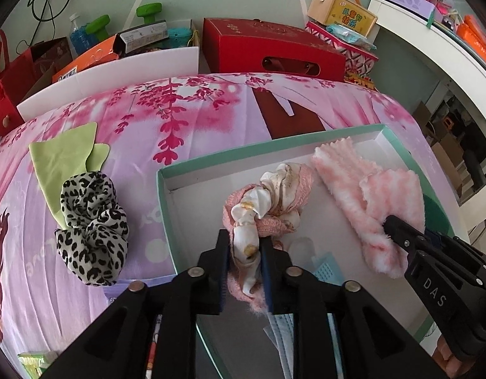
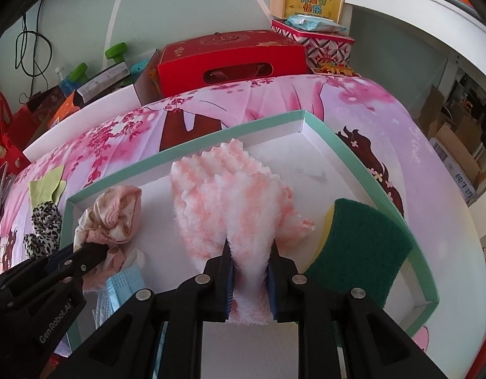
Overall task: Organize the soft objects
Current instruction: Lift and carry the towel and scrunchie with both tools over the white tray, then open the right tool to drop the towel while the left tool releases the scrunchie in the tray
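Note:
A teal-rimmed white box (image 1: pixel 274 145) (image 2: pixel 211 139) lies on the pink flowered bedspread. Inside it, my left gripper (image 1: pixel 244 236) is shut on a pink and cream scrunchie (image 1: pixel 274 199) (image 2: pixel 113 214), whose far part rests on the box floor. My right gripper (image 2: pixel 250 246) is shut on a fluffy pink-and-white cloth (image 2: pixel 227 195) (image 1: pixel 363 183) that spreads across the middle of the box. A green and yellow sponge (image 2: pixel 360 246) and light blue face masks (image 2: pixel 123 284) also lie in the box. On the bed to the left of the box lie a leopard-print scrunchie (image 1: pixel 91 227) and a light green cloth (image 1: pixel 63 158).
Beyond the bed's far edge stand a red gift box (image 1: pixel 268 50), a white board (image 1: pixel 110 75), an orange carton and red bags. A white shelf (image 1: pixel 432 41) runs along the right. The two grippers sit close together over the box.

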